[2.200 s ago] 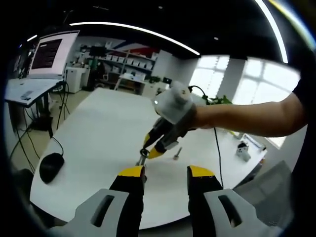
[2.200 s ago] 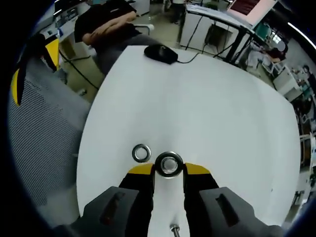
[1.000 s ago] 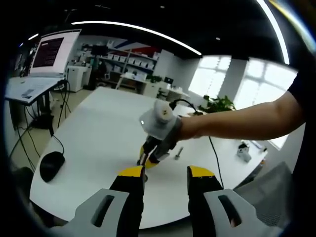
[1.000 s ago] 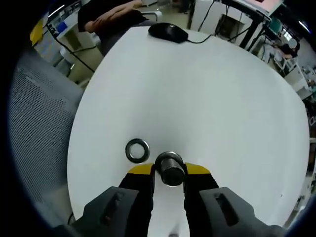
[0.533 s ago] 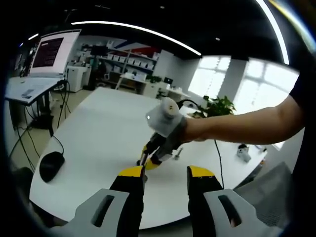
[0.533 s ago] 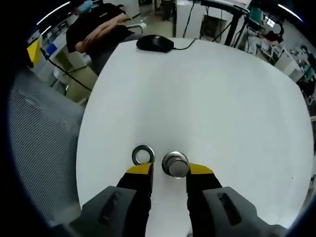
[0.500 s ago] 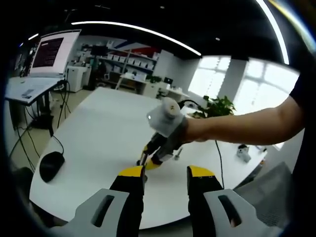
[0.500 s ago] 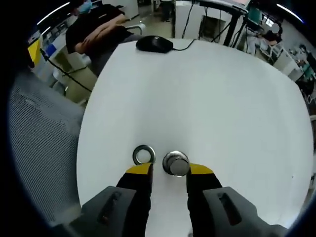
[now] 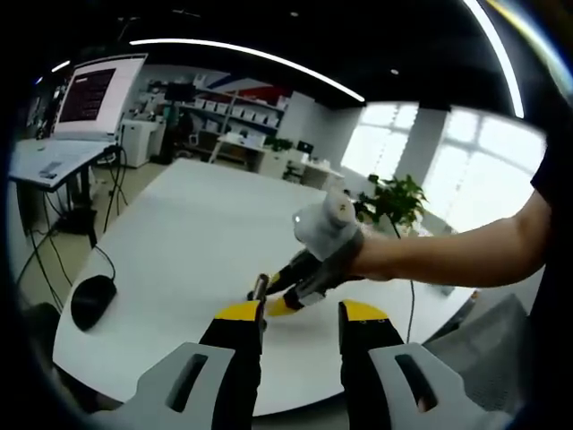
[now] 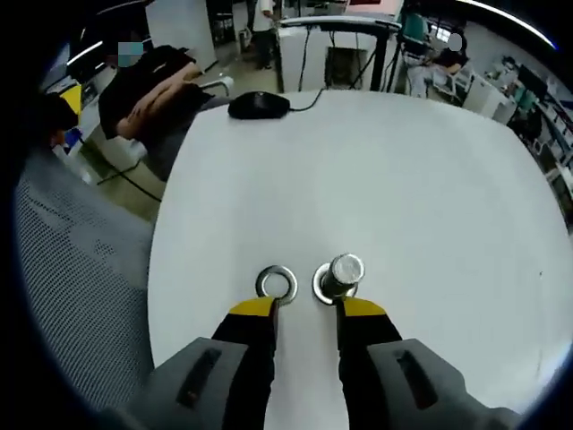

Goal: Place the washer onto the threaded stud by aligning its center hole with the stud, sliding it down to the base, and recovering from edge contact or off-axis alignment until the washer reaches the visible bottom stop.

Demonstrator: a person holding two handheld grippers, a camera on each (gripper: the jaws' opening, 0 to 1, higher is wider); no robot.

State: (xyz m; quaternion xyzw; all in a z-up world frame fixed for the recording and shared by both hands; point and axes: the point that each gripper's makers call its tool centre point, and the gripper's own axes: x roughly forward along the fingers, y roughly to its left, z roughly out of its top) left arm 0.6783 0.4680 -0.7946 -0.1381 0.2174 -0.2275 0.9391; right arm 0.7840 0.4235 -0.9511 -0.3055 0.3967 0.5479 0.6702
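Partly hidden by the left gripper [image 9: 300, 313]'s parted, empty jaws, the right gripper [image 10: 307, 308] — jaws also apart, empty — hovers near the table [image 10: 430, 179]'s near edge. Just ahead lie the washer [image 10: 276, 283] and the upright stud [image 10: 341, 273] — a mouse [image 10: 258, 105] sits at the far edge.

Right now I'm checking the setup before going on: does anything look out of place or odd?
A washer lies flat on the white table beside the threaded stud, not on it. The right gripper stands open and empty just short of both.

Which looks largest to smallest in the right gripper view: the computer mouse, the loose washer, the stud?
1. Computer mouse, though farthest from the camera.
2. and 3. Loose washer and stud: they look alike in size, too close to rank.
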